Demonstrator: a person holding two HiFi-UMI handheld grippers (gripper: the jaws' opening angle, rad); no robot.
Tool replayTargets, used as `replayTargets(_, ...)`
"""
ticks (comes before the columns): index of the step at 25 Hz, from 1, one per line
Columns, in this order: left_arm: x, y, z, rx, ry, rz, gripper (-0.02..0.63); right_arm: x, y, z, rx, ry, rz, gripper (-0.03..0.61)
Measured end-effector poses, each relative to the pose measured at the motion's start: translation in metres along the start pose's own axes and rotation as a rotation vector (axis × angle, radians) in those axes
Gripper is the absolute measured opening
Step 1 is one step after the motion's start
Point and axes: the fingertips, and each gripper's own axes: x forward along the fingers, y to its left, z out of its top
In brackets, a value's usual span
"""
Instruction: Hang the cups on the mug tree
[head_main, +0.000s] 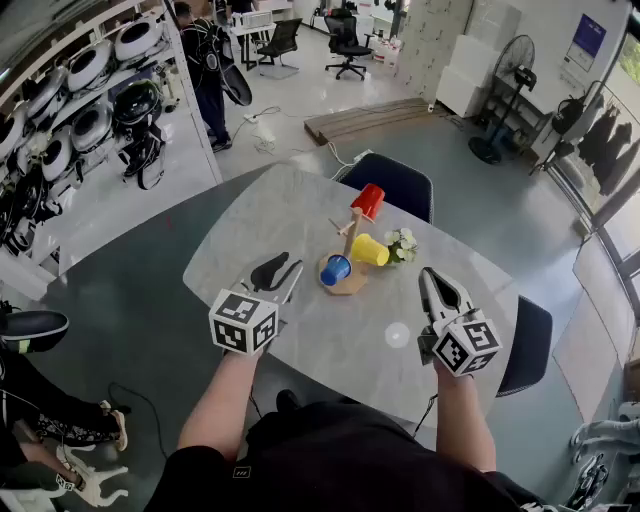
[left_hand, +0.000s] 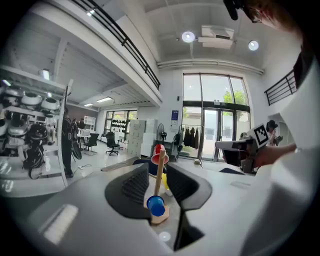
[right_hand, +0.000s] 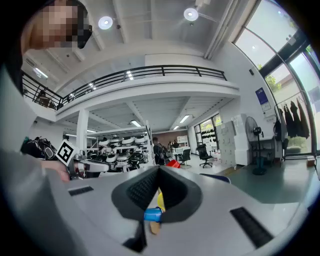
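A wooden mug tree (head_main: 349, 236) stands mid-table on its flat base. A red cup (head_main: 368, 200) hangs at its top, a yellow cup (head_main: 370, 250) on its right side and a blue cup (head_main: 336, 268) low on its left. My left gripper (head_main: 284, 268) hovers just left of the tree, jaws apart with nothing between them. In the left gripper view the left gripper (left_hand: 159, 169) frames the tree (left_hand: 159, 176), with the blue cup (left_hand: 155, 205) beyond the tips. My right gripper (head_main: 431, 277) is to the right of the tree, shut and empty; its own view shows the right gripper (right_hand: 158, 169) with the jaws meeting.
The pale marble table (head_main: 250, 225) also carries a small pot of flowers (head_main: 402, 245) just right of the tree. Dark blue chairs stand at the far side (head_main: 395, 182) and right side (head_main: 526, 345). Shelves of helmets (head_main: 90, 110) line the left wall.
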Motion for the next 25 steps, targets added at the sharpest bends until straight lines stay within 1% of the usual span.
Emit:
replayTargets(2, -0.004, 0.009, -0.002, -0.030, -0.010, 0.020, 0.056, -0.001, 0.005, -0.001, -0.032, 0.011, 0.018, 0.012)
replayTargets(3, -0.005, 0.011, -0.001, -0.034, -0.016, 0.030, 0.037, -0.001, 0.007, -0.002, -0.053, 0.024, 0.017, 0.012)
replayTargets(5, -0.006, 0.015, 0.004, -0.034, -0.027, 0.043, 0.019, -0.001, 0.004, -0.002, -0.073, 0.043, -0.012, 0.012)
replayTargets(8, -0.004, 0.018, 0.013, -0.026, -0.037, 0.048, 0.012, 0.000, 0.000, 0.005, -0.064, 0.041, -0.042, 0.011)
replayTargets(13, -0.004, 0.017, 0.021, -0.005, -0.036, 0.053, 0.012, 0.002, 0.005, 0.014, -0.084, 0.027, -0.027, 0.011)
replayTargets(18, 0.000, 0.021, 0.023, -0.027, -0.042, 0.086, 0.012, 0.006, 0.004, 0.014, -0.091, 0.018, -0.027, 0.011)
replayTargets(25, -0.001, 0.016, 0.019, -0.033, -0.034, 0.094, 0.012, 0.006, 0.004, 0.018, -0.094, 0.008, -0.020, 0.011)
